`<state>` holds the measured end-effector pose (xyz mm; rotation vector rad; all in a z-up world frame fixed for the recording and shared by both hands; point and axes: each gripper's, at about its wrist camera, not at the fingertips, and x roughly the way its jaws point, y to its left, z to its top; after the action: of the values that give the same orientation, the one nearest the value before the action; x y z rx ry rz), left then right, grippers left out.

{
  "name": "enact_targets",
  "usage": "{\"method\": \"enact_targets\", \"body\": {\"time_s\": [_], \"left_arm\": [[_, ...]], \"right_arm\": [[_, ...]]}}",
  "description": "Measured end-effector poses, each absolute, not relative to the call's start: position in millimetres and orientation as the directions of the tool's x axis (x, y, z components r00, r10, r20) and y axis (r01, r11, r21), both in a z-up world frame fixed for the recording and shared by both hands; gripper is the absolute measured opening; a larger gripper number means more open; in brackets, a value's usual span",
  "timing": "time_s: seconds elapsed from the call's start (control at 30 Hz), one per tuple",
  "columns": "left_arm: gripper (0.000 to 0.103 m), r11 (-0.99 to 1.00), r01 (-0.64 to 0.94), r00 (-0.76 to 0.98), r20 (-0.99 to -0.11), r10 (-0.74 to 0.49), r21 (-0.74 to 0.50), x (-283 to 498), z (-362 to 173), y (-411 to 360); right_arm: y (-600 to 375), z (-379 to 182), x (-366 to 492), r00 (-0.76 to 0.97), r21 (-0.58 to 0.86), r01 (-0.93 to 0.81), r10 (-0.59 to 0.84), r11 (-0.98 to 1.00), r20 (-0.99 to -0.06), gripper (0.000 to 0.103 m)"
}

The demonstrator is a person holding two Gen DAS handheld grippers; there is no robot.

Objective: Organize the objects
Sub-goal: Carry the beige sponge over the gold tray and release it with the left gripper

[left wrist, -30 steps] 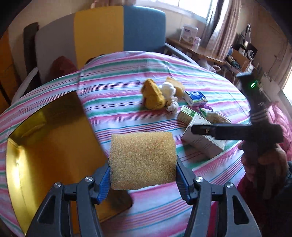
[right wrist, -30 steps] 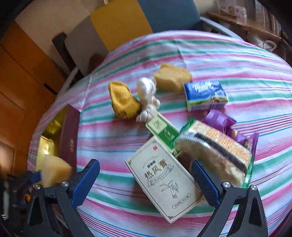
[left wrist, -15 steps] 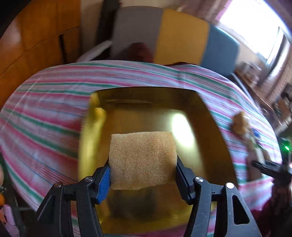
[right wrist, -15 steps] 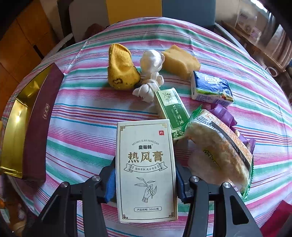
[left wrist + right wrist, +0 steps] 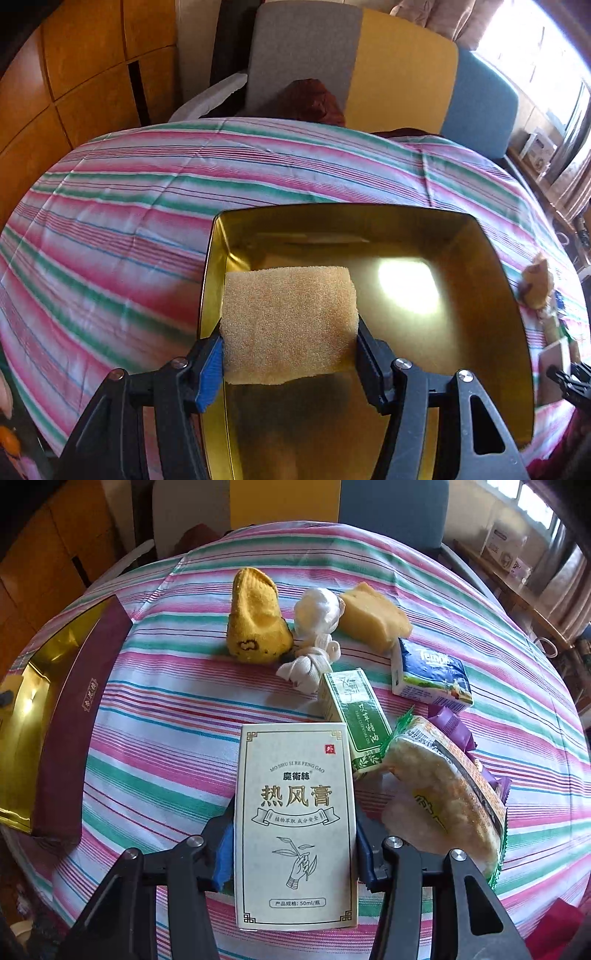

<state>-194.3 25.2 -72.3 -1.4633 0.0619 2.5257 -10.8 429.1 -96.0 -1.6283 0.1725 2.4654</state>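
My left gripper (image 5: 290, 343) is shut on a tan sponge (image 5: 288, 321), held above the inside of a gold-lined box (image 5: 498, 295), near its left wall. My right gripper (image 5: 295, 845) is shut on a white carton with Chinese lettering (image 5: 295, 812), its blue pads pressing both long sides. The carton is low over the striped tablecloth (image 5: 166, 738). In the right wrist view the gold box with its maroon outer wall (image 5: 70, 723) stands at the table's left edge.
Beyond the carton lie a green carton (image 5: 354, 720), a rice-cracker packet (image 5: 439, 790), a purple packet (image 5: 454, 727), a tissue pack (image 5: 432, 675), a second sponge (image 5: 373, 616), a white rolled cloth (image 5: 314, 627) and a yellow sock (image 5: 255, 616). Chairs (image 5: 369, 66) stand behind the table.
My left gripper swung the sponge from above the tablecloth to over the gold box. My right gripper, wide open before, closed on the white carton, which now sits straight between its fingers.
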Motion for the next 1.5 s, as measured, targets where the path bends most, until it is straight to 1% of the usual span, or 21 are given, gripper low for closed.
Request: {"method": "enact_targets", "body": {"time_s": [0.1, 0.27, 0.37, 0.43, 0.5, 0.63, 0.77, 0.87, 0.97, 1.1, 1.17, 1.2, 1.23, 1.3, 1.5], "left_arm": [[0.063, -0.978, -0.204, -0.474, -0.868, 0.146, -0.053, -210.9, -79.7, 27.6], [0.063, -0.979, -0.202, -0.486, -0.87, 0.083, 0.019, -233.0, -89.7, 35.5], [0.069, -0.975, -0.207, -0.498, -0.866, 0.039, 0.076, -238.2, -92.0, 41.9], [0.078, -0.976, -0.21, -0.49, -0.87, 0.048, 0.064, -239.2, -91.6, 43.3], [0.081, -0.978, -0.203, -0.492, -0.869, 0.057, 0.051, -238.4, -89.0, 41.4], [0.081, -0.98, -0.198, -0.497, -0.865, 0.069, 0.036, -231.1, -80.8, 37.4], [0.081, -0.976, -0.201, -0.565, -0.824, 0.048, 0.08, -199.3, -60.2, 34.8], [0.081, -0.984, -0.17, -0.595, -0.801, 0.066, 0.044, -170.2, -47.9, 25.6], [0.081, -0.989, -0.149, -0.607, -0.787, 0.105, -0.017, -131.2, -41.7, 16.0], [0.08, -0.993, -0.113, -0.628, -0.773, 0.091, -0.025, -89.5, -41.1, 6.4], [0.075, -0.995, -0.102, -0.623, -0.779, 0.074, -0.013, -78.2, -42.9, 3.1], [0.071, -0.994, -0.104, -0.612, -0.787, 0.078, -0.018, -74.6, -44.9, 0.9], [0.069, -0.994, -0.108, -0.601, -0.795, 0.085, -0.025, -71.8, -46.7, 0.0], [0.067, -0.993, -0.118, -0.591, -0.801, 0.09, -0.024, -64.2, -48.2, -2.6], [0.067, -0.993, -0.12, -0.631, -0.772, 0.085, -0.011, -40.4, -42.2, -10.7]], "right_arm": [[428.7, -96.8, -9.7, -0.383, -0.009, -0.212, 0.091, -0.977, -0.919, 0.052], [425.7, -98.8, -11.2, -0.386, -0.018, -0.209, 0.099, -0.978, -0.917, 0.052], [426.8, -99.4, -10.8, -0.388, -0.017, -0.21, 0.099, -0.978, -0.916, 0.052], [426.6, -99.3, -10.4, -0.388, -0.017, -0.21, 0.1, -0.978, -0.916, 0.052], [427.0, -99.1, -10.7, -0.388, -0.017, -0.211, 0.1, -0.977, -0.916, 0.052], [427.8, -99.5, -12.3, -0.386, -0.019, -0.212, 0.102, -0.977, -0.917, 0.052], [427.6, -101.6, -13.1, -0.375, -0.029, -0.212, 0.109, -0.977, -0.92, 0.052], [425.8, -101.0, -12.5, -0.378, -0.046, -0.208, 0.123, -0.977, -0.918, 0.052], [425.1, -100.3, -12.5, -0.381, -0.058, -0.204, 0.134, -0.977, -0.915, 0.052], [422.9, -100.2, -12.6, -0.382, -0.068, -0.198, 0.141, -0.978, -0.913, 0.052], [421.2, -100.1, -12.5, -0.382, -0.074, -0.195, 0.145, -0.978, -0.913, 0.052], [420.8, -99.8, -12.9, -0.382, -0.076, -0.195, 0.147, -0.978, -0.913, 0.052], [420.8, -99.5, -12.8, -0.382, -0.076, -0.196, 0.148, -0.978, -0.912, 0.052], [421.3, -99.4, -11.6, -0.384, -0.079, -0.2, 0.152, -0.977, -0.911, 0.052], [421.5, -98.7, -9.7, -0.388, -0.096, -0.207, 0.172, -0.974, -0.906, 0.052]]}}
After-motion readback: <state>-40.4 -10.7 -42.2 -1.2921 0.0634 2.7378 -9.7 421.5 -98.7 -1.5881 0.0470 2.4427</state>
